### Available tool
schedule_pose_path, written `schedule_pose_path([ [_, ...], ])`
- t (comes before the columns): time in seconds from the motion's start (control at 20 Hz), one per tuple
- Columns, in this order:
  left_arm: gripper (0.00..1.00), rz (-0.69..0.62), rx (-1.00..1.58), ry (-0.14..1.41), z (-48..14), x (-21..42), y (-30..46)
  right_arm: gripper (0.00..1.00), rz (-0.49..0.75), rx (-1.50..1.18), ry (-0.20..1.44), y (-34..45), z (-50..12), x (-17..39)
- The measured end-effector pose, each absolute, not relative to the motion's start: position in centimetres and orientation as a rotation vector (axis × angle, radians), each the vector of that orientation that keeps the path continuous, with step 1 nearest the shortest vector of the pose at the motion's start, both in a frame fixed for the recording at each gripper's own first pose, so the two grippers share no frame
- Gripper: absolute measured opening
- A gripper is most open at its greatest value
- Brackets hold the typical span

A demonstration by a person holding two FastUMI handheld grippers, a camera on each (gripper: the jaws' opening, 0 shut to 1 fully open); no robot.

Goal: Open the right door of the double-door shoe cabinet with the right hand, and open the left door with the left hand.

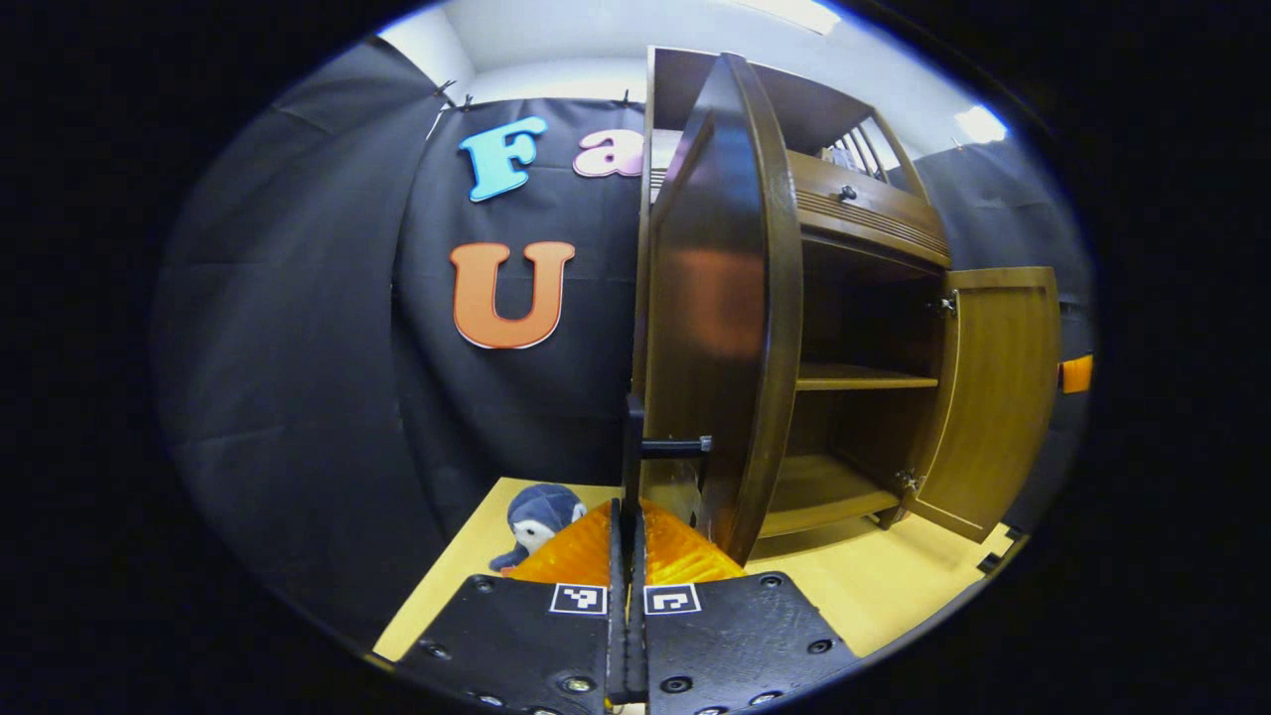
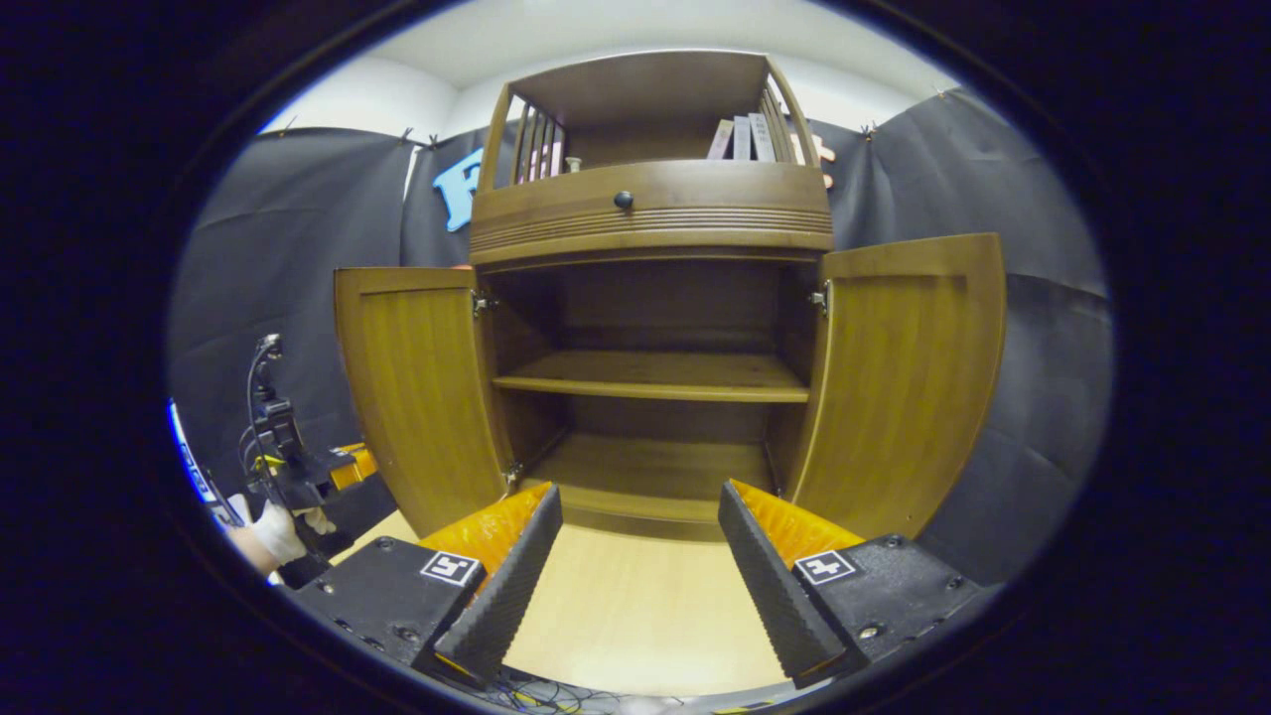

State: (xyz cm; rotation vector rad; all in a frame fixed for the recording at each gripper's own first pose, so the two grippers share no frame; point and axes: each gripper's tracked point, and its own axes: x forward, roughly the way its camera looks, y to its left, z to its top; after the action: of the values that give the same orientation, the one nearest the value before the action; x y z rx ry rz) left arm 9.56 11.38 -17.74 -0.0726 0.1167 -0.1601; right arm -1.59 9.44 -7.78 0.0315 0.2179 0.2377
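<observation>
Shoe cabinet stands on the table, left door and right door both swung wide. Your left gripper is clenched at the left door's edge; your right gripper hangs released, apart from the cabinet.

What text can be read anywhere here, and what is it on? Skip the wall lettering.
Shoe cabinet, both doors included: no words, numbers or brand marks.
Books on its top shelf: spines too small to read.
Left gripper: two square coded markers, patterns only, no text.
Right gripper: two square coded markers, patterns only, no text.
</observation>
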Motion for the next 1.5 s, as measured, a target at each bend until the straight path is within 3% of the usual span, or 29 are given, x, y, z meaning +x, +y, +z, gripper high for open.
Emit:
schedule_pose_path([
  [0.45,0.0,-0.248,-0.076,0.114,-17.8,10.3,13.9,0.99,0.231,0.035,0.226,9.3,-8.0,-1.8],
  [0.9,0.0,-0.424,-0.157,0.12,-17.9,10.6,15.9,1.0,0.245,0.009,0.248,9.7,-8.4,-2.4],
  [0.95,0.02,-0.432,-0.149,0.121,-17.8,10.8,15.8,1.0,0.243,0.005,0.249,9.7,-8.4,-2.5],
  [1.0,0.14,-0.44,-0.143,0.123,-17.8,10.6,15.7,1.0,0.242,0.002,0.25,9.6,-8.4,-2.5],
  [1.05,0.05,-0.448,-0.144,0.126,-17.8,10.4,15.6,1.0,0.24,0.0,0.253,9.5,-8.5,-2.5],
  [1.1,0.09,-0.449,-0.149,0.125,-17.6,10.2,15.6,1.0,0.239,0.0,0.256,9.5,-8.6,-2.5],
  [1.15,0.23,-0.449,-0.153,0.13,-17.4,9.5,15.9,0.99,0.238,0.001,0.258,9.5,-8.7,-2.5],
  [1.25,0.17,-0.422,-0.162,0.118,-16.5,8.8,17.1,0.99,0.239,0.004,0.261,9.4,-8.8,-2.4],
  [1.5,1.0,-0.313,-0.17,0.066,-13.2,7.3,19.7,0.99,0.235,0.005,0.259,9.3,-9.0,-1.6],
])
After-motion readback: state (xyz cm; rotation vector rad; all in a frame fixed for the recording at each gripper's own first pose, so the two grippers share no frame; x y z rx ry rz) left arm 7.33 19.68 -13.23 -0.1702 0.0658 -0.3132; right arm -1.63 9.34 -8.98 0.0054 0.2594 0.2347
